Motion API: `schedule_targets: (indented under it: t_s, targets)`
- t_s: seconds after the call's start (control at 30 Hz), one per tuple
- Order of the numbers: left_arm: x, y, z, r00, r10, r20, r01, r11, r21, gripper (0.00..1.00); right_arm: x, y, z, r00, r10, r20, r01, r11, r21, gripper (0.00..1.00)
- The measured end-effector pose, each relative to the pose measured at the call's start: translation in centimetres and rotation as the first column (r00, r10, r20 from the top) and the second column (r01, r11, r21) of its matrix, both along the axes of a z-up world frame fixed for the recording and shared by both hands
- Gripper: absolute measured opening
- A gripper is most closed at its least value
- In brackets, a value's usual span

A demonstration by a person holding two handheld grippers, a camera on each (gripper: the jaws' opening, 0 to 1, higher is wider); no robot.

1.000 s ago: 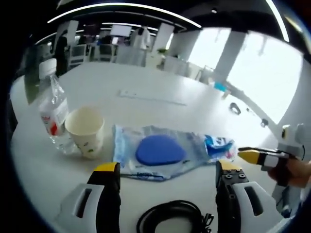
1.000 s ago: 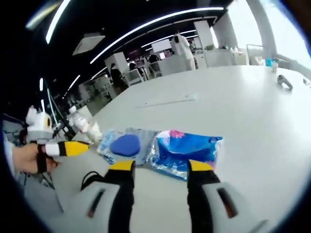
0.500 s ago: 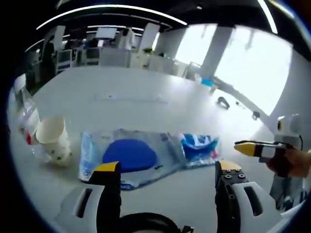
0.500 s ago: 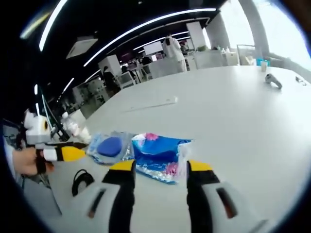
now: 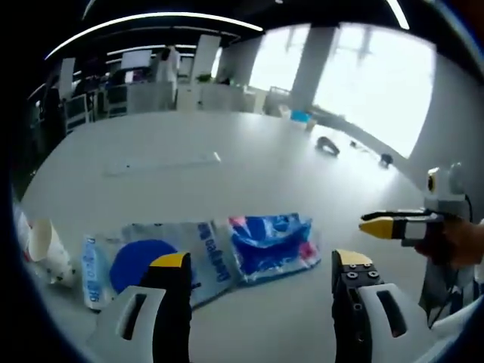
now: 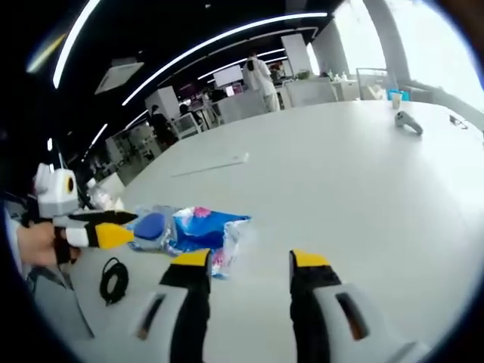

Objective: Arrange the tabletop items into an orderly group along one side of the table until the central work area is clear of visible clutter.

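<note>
The big white table [image 5: 249, 159] has a little bunch of things lying near one edge, and the middle looks mostly bare. In the left gripper view, a shiny blue packet [image 5: 272, 242] lies flat just ahead of the left gripper [image 5: 261, 265], and it touches a clear bag with a round blue thing inside [image 5: 147, 257] on its left side. A paper cup [image 5: 49, 249] lies tipped over farther left, well apart from the packet. The left gripper has its jaws spread wide with nothing between them. The right gripper [image 6: 249, 261] is also wide apart and holds nothing; in the right gripper view the blue packet [image 6: 204, 227] sits just ahead of its left jaw, and a black cable [image 6: 113, 278] is curled up on the table near the left edge. Far off on the table there is a small dark thing (too small to tell what it is) [image 6: 407, 121]. I think the step now is getting ready to pick up or push the blue packet so it lines up with the other things. The next move likely needs one gripper to come down low over the packet and close softly on its edge, because it is thin, flat and crinkly and could slip.
</note>
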State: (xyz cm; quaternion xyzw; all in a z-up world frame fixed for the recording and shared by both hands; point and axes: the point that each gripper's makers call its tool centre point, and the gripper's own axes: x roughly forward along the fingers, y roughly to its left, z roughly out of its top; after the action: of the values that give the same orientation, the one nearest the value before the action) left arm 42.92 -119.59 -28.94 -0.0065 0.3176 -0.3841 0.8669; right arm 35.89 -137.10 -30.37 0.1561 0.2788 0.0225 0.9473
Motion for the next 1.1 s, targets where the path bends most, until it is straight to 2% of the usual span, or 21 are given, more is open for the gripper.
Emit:
schedule_targets:
  t_s: [0.07, 0.33, 0.53, 0.7, 0.87, 0.93, 1.1]
  targets:
    - [0.2, 0.0, 0.1, 1.0, 0.006, 0.0, -0.006, 1.0, -0.002, 0.72, 0.0, -0.2, -0.4, 1.0, 0.007, -0.013, -0.007, 1.0, -0.009, 0.38]
    - [1.0, -0.4, -0.1, 1.0, 0.004, -0.002, -0.004, 1.0, 0.006, 0.7, 0.9, 1.6, -0.9, 0.999, 0.041, -0.02, -0.04, 0.999, 0.012, 0.36]
    - [1.9, -0.1, -0.7, 1.0, 0.022, 0.004, -0.022, 0.999, 0.03, 0.66, 1.4, 2.1, -1.9, 0.996, 0.074, -0.04, -0.074, 0.997, 0.003, 0.35]
    - [2.1, -0.9, -1.1, 1.0, -0.002, 0.011, 0.002, 1.0, 0.028, 0.64, 2.0, 2.2, -2.8, 0.996, 0.078, -0.051, -0.078, 0.997, 0.018, 0.34]
    - [2.6, -1.6, -2.0, 1.0, 0.002, -0.004, -0.002, 1.0, 0.021, 0.6, 2.4, 2.6, -3.6, 0.993, 0.102, -0.066, -0.101, 0.995, 0.015, 0.32]
    - [2.8, -2.2, -2.3, 1.0, -0.006, -0.01, 0.006, 1.0, 0.013, 0.6, 2.6, 3.0, -3.7, 0.992, 0.109, -0.063, -0.106, 0.994, 0.038, 0.3]
    - [3.1, -3.1, -2.4, 1.0, -0.021, 0.005, 0.021, 1.0, 0.011, 0.56, 3.1, 3.4, -4.6, 0.99, 0.123, -0.071, -0.12, 0.992, 0.041, 0.29]
